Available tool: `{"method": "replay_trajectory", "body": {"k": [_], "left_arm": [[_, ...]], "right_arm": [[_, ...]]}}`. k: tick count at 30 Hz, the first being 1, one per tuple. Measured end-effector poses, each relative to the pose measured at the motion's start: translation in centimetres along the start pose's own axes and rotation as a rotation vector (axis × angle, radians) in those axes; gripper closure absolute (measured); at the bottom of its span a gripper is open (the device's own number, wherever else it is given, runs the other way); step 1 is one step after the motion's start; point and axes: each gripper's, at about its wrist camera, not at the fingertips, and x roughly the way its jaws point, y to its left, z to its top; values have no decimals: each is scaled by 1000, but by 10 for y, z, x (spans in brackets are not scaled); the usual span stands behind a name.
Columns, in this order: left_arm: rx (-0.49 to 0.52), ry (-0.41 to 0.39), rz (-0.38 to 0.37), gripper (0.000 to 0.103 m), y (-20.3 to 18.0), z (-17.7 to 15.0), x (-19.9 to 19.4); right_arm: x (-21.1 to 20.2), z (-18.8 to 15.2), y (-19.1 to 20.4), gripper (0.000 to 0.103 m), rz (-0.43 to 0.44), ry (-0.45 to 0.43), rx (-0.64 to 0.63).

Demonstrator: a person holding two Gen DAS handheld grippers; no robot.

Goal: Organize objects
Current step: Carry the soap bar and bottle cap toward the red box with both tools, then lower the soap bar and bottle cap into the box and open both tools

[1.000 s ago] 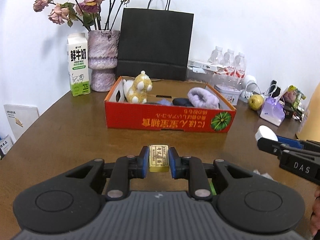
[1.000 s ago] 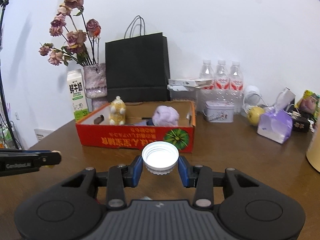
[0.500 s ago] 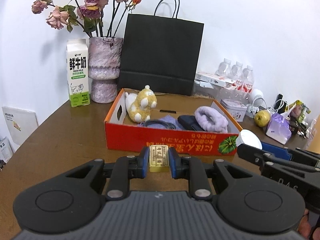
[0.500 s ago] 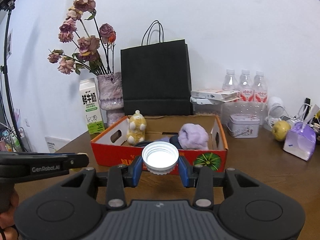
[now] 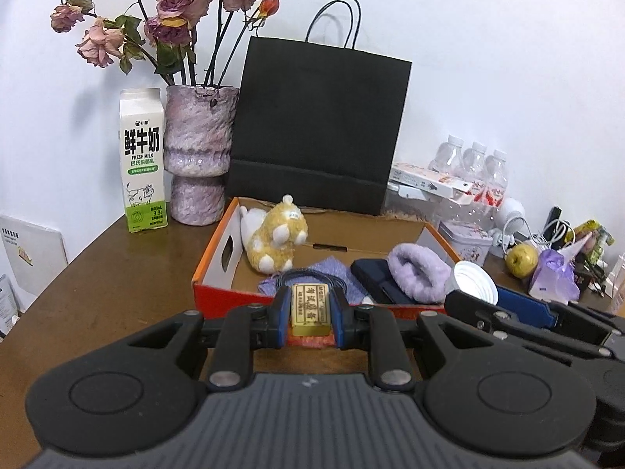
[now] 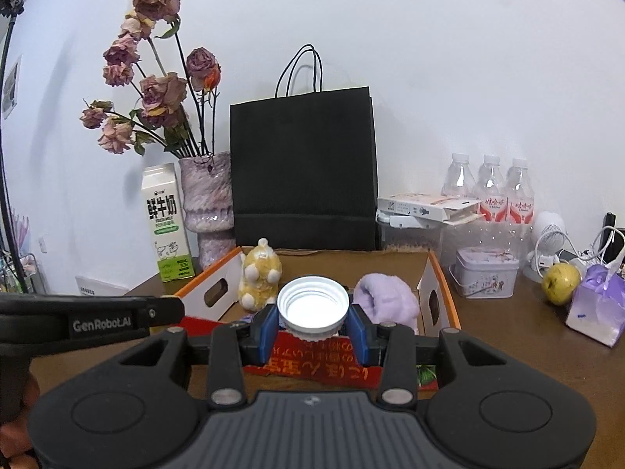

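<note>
My left gripper is shut on a small gold bar and holds it just above the front wall of the orange cardboard box. My right gripper is shut on a white jar lid over the same box's front wall; the lid also shows in the left wrist view. Inside the box lie a yellow plush toy, a purple fluffy item, a dark pouch and a purple cloth.
Behind the box stand a black paper bag, a vase of dried roses and a milk carton. To the right are water bottles, a tin, an apple and a purple packet.
Both grippers have moved forward and up to the box, each still holding its object; the box now looks larger and its inside is in view.
</note>
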Motion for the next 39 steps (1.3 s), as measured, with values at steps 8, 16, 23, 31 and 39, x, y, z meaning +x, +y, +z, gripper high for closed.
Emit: {"method": "replay_trajectory", "body": {"k": [8, 16, 23, 31, 39], "left_arm": [[-2, -14, 4, 81, 1, 14, 23], [0, -16, 13, 81, 3, 25, 45], [-2, -13, 17, 81, 8, 33, 62], [6, -1, 27, 81, 11, 38, 84], [12, 12, 39, 81, 16, 43, 105]], "right_arm": [[23, 13, 1, 66, -29, -22, 6], [53, 22, 3, 66, -13, -15, 2], [75, 25, 6, 66, -15, 6, -27], [99, 28, 1, 66, -18, 25, -32], [119, 27, -3, 66, -22, 43, -46]]}}
